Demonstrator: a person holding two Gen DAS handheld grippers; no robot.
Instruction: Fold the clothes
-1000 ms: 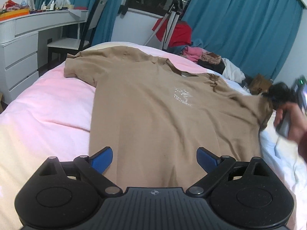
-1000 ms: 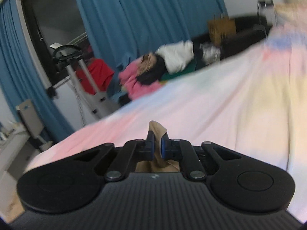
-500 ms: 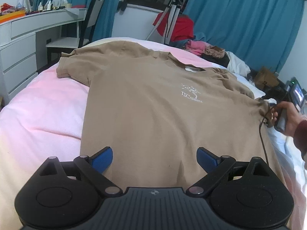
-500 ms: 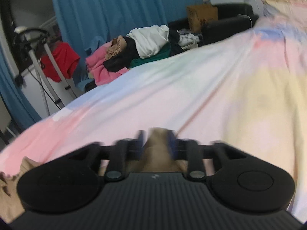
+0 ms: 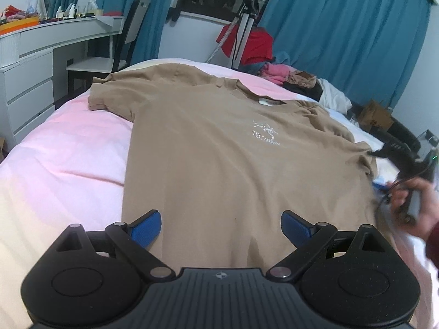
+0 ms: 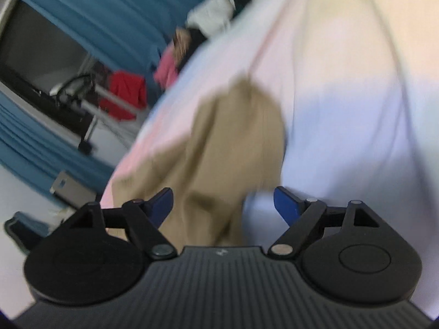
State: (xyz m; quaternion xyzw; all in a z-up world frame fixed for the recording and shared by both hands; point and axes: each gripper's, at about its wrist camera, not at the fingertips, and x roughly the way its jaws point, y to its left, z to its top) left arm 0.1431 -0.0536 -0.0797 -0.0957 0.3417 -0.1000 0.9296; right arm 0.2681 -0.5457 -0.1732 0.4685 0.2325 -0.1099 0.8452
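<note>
The only lettering that can be made out stands on the chest of the tan T-shirt [image 5: 219,148] spread on the bed: a small pale print [image 5: 267,136], a spidery emblem above one line of text. The line begins "TEC"; the letters after it are too small and blurred to read. A small white tag [image 5: 270,102] sits inside the shirt's collar, above the print, its writing illegible. In the right wrist view nothing is readable.

Black ribbed tongs [image 5: 221,226] w/ blue pads [image 5: 145,226]; maroon sleeve [image 5: 433,242].
</note>
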